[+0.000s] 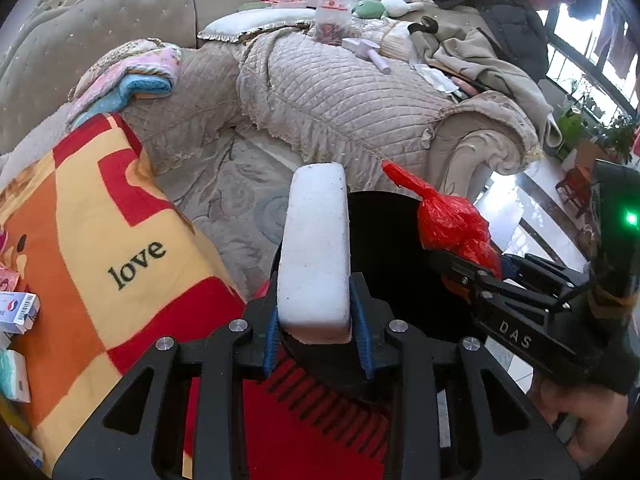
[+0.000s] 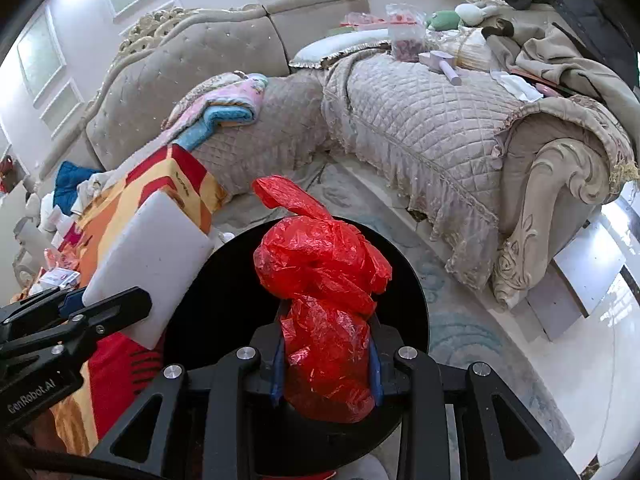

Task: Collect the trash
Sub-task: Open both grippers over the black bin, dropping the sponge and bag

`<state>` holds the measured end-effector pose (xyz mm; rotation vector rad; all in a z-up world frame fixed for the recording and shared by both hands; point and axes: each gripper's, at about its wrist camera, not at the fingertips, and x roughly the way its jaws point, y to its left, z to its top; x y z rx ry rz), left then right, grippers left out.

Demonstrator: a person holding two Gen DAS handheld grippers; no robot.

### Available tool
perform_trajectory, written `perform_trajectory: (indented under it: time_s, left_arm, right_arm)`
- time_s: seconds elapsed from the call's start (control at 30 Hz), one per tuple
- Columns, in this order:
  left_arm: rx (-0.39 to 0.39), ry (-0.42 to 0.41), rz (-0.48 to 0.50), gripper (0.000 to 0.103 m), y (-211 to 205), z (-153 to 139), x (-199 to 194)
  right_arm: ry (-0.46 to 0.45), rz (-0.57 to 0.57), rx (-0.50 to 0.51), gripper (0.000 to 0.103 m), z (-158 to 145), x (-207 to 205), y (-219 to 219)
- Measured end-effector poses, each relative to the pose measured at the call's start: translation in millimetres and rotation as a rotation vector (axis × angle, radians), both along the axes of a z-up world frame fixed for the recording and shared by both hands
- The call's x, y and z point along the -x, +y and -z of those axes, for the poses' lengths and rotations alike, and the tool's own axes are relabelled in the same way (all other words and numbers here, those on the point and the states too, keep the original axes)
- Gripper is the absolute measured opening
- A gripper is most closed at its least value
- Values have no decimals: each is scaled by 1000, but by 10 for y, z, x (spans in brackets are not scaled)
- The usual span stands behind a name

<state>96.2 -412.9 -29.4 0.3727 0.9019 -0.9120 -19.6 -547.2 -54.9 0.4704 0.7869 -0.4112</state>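
Note:
My left gripper (image 1: pixel 318 332) is shut on a white foam block (image 1: pixel 316 248), held upright over the left rim of a black round bin (image 1: pixel 384 240). The block also shows in the right wrist view (image 2: pixel 152 264). My right gripper (image 2: pixel 326 368) is shut on a crumpled red plastic bag (image 2: pixel 324 280), held above the bin's dark opening (image 2: pixel 224 292). In the left wrist view the red bag (image 1: pixel 452 220) sits at the right, over the bin's far right side, with the right gripper (image 1: pixel 472 276) behind it.
A table with an orange, yellow and red "love" cloth (image 1: pixel 120 256) stands left of the bin, with small boxes (image 1: pixel 20 312) on it. A quilted beige sofa (image 1: pixel 340 92) with clutter wraps behind. A patterned rug (image 2: pixel 460 320) lies under the bin.

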Motion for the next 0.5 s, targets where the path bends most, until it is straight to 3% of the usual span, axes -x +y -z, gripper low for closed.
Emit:
perform_trajectory:
  time_s: [0.07, 0.13, 0.2, 0.23, 0.27, 0.5]
  left_arm:
    - [-2, 15, -6, 30, -21, 43, -25]
    - [-4, 27, -10, 33, -29, 71, -32]
    - [-2, 33, -13, 47, -15, 78, -26]
    - [7, 29, -17, 59, 9, 64, -14]
    - [21, 20, -21, 64, 37, 43, -6]
    - [68, 16, -85, 64, 384, -68, 9]
  right_arm:
    - [7, 5, -1, 29, 14, -16, 2]
    - [16, 11, -3, 38, 30, -26, -4]
    - [21, 34, 2, 49, 30, -17, -28]
    - [17, 42, 5, 50, 22, -6, -34]
    - [14, 48, 5, 50, 15, 1, -35]
    - [-15, 65, 29, 50, -66, -3, 34]
